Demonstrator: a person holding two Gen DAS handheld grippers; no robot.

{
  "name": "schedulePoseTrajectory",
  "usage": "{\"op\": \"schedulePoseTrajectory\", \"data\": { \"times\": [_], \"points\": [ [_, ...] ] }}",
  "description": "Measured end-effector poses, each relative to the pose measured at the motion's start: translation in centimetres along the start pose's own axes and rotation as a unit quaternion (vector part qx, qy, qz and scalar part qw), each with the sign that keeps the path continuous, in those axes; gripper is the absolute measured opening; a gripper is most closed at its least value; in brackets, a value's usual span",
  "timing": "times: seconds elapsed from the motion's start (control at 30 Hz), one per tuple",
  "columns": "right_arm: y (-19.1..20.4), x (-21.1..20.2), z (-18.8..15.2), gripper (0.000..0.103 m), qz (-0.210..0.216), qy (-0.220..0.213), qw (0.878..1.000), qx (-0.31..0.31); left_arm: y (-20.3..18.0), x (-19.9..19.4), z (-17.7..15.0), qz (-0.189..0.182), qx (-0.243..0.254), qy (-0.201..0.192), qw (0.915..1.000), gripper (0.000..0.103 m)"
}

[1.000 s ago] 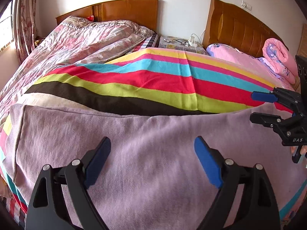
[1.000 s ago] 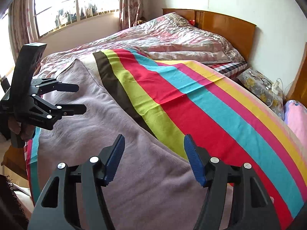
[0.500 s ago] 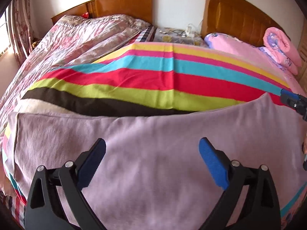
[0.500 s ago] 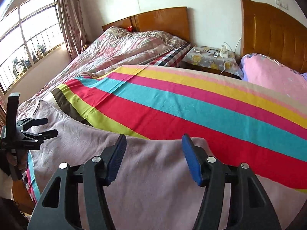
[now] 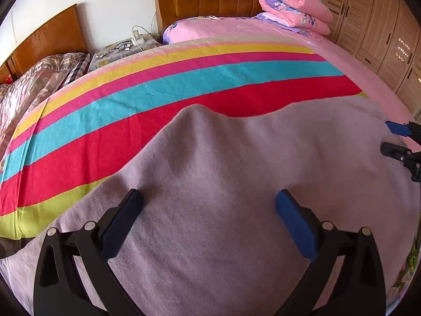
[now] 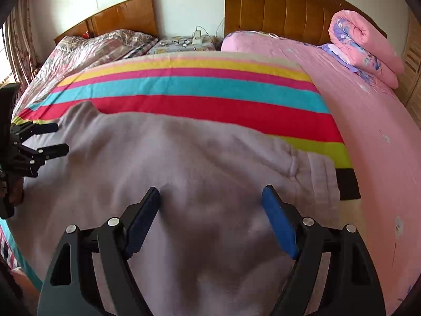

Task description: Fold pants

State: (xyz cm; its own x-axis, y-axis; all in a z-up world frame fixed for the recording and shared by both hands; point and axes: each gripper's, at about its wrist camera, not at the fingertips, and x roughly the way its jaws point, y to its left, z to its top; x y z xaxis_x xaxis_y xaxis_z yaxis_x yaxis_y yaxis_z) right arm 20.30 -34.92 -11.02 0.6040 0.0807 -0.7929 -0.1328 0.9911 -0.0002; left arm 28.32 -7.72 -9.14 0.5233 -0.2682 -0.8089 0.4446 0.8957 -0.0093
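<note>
The pale lilac pants (image 5: 236, 173) lie spread flat on a striped blanket (image 5: 158, 89) on the bed. They also fill the lower half of the right wrist view (image 6: 184, 163), with the ribbed waistband (image 6: 322, 173) at the right. My left gripper (image 5: 208, 210) is open and empty just above the cloth. It shows at the left edge of the right wrist view (image 6: 56, 138). My right gripper (image 6: 210, 205) is open and empty over the pants near the waistband. It shows at the right edge of the left wrist view (image 5: 392, 139).
A pink bedsheet (image 6: 368, 131) lies to the right with a rolled pink quilt (image 6: 363, 44) by the wooden headboard (image 6: 276, 5). A flowered quilt (image 6: 86, 50) lies at the left. A nightstand (image 6: 181, 43) with cables stands between the beds. Wardrobe doors (image 5: 381, 26) stand at the far right.
Both grippers have swung to the right along the pants and come lower over the cloth. Both stay open and empty.
</note>
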Motion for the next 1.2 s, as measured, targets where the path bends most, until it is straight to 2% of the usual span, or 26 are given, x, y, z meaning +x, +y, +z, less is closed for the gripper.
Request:
{"op": "schedulePoseTrajectory", "data": {
  "times": [0.1, 0.33, 0.43, 0.47, 0.5, 0.6, 0.63, 0.7, 0.8, 0.87, 0.93, 1.07, 1.2],
  "points": [
    [-0.5, -0.1, -1.0, 0.078, 0.015, -0.032, 0.999, -0.006, 0.0, 0.3, -0.2, 0.0, -0.005, 0.002, 1.0, 0.102],
    [-1.4, -0.5, -1.5, 0.078, 0.031, -0.045, 0.998, 0.013, 0.0, 0.4, -0.3, 0.005, -0.006, -0.001, 1.0, 0.102],
    [0.0, -1.6, -1.3, 0.078, -0.027, -0.034, 0.999, 0.02, 0.3, -0.2, -0.4, 0.003, -0.019, -0.005, 0.9998, 0.101],
    [0.7, -2.6, -1.3, 0.078, -0.043, -0.041, 0.998, 0.029, 0.5, -1.0, -0.5, 0.014, -0.027, -0.011, 0.9995, 0.101],
    [1.5, -3.6, -1.5, 0.079, -0.041, -0.056, 0.997, 0.039, 0.8, -2.1, -0.6, 0.019, -0.032, -0.024, 0.999, 0.101],
    [4.8, -5.8, -2.2, 0.086, 0.021, -0.086, 0.995, 0.041, 2.0, -6.8, -0.9, 0.002, -0.041, -0.076, 0.9962, 0.102],
    [6.3, -5.9, -2.4, 0.087, 0.041, -0.084, 0.995, 0.031, 2.5, -7.9, -1.2, 0.005, -0.046, -0.082, 0.9955, 0.102],
    [9.9, -5.7, -2.8, 0.087, 0.072, -0.075, 0.994, -0.012, 4.1, -9.1, -2.4, 0.019, -0.066, -0.069, 0.9953, 0.102],
    [14.3, -4.7, -3.0, 0.087, 0.098, -0.053, 0.991, -0.069, 6.2, -10.5, -5.4, 0.023, -0.101, -0.048, 0.9935, 0.102],
    [15.9, -3.7, -3.2, 0.088, 0.103, -0.028, 0.99, -0.09, 7.2, -11.1, -7.8, 0.043, -0.11, -0.034, 0.9924, 0.102],
    [16.5, -2.6, -3.8, 0.088, 0.088, 0.0, 0.99, -0.108, 8.2, -11.7, -10.4, 0.069, -0.12, -0.02, 0.9901, 0.102],
    [16.4, -2.9, -4.4, 0.088, 0.091, 0.003, 0.989, -0.115, 10.5, -12.4, -14.1, 0.112, -0.144, 0.0, 0.9832, 0.102],
    [16.3, -3.0, -3.9, 0.088, 0.073, 0.025, 0.991, -0.106, 12.2, -12.9, -15.8, 0.127, -0.157, 0.002, 0.9795, 0.102]
  ]
}}
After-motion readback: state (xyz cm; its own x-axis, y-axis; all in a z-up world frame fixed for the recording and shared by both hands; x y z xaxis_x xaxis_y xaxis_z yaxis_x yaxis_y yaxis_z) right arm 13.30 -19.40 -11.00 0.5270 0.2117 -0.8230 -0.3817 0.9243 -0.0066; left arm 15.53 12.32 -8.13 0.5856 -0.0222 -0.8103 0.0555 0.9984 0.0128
